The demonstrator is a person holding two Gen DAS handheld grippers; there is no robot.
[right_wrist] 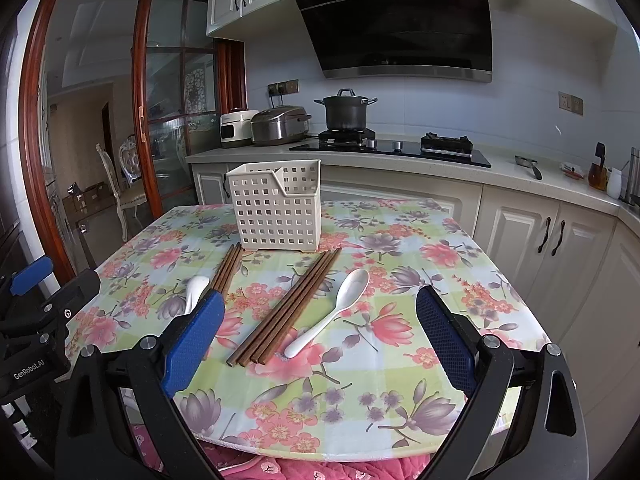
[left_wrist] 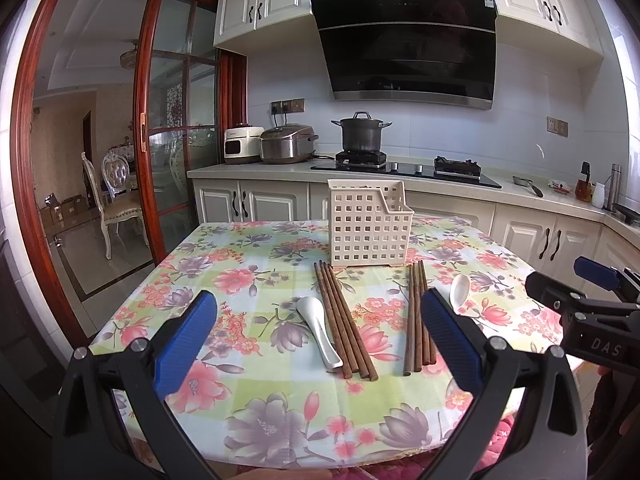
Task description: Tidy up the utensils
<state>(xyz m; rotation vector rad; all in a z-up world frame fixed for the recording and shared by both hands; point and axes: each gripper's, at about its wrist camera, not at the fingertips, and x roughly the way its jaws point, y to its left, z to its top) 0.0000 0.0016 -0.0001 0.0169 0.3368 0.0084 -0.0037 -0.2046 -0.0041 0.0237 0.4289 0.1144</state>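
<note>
A white perforated utensil basket stands upright at the far middle of the floral table. In front of it lie two bundles of brown chopsticks and two white spoons. In the left wrist view the left bundle lies beside a spoon; the right bundle and second spoon lie further right. In the right wrist view the right bundle and spoon are central; the left bundle and spoon are partly hidden. My left gripper and right gripper are open and empty above the table's near edge.
The floral tablecloth covers a table with a rounded near edge. Behind it runs a kitchen counter with a pot on the stove and rice cookers. A glass sliding door is at left. The right gripper's body shows in the left wrist view.
</note>
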